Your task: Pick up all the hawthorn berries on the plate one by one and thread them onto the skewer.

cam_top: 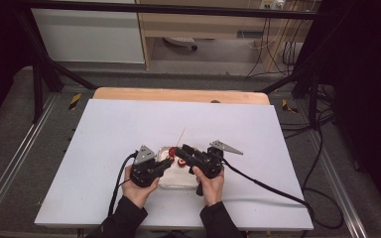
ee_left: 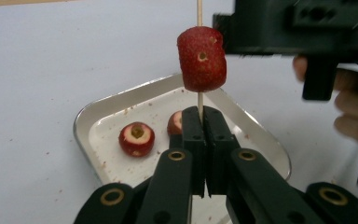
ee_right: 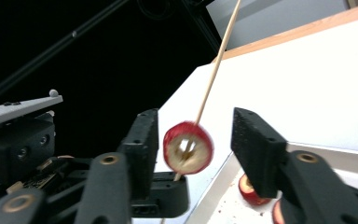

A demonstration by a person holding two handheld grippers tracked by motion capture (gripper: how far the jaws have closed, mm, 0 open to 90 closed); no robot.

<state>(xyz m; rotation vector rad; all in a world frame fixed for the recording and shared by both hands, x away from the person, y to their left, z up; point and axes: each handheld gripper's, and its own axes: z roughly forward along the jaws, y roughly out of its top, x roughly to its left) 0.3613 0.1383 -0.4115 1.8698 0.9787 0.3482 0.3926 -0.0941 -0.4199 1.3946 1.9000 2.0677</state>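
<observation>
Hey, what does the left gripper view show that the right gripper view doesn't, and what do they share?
Left gripper view: the left gripper shut on the thin wooden skewer, and the whole rounded-corner metal tray with a cored red fruit piece lying in it.

Right gripper view: the right gripper with its jaws apart on either side of the skewered fruit, pads clear of it, and the table's wooden edge.

Both: the red fruit piece threaded on the skewer, the tray and the white tabletop.

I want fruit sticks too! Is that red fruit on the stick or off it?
On. The stick runs through the red fruit, above the tray.
</observation>
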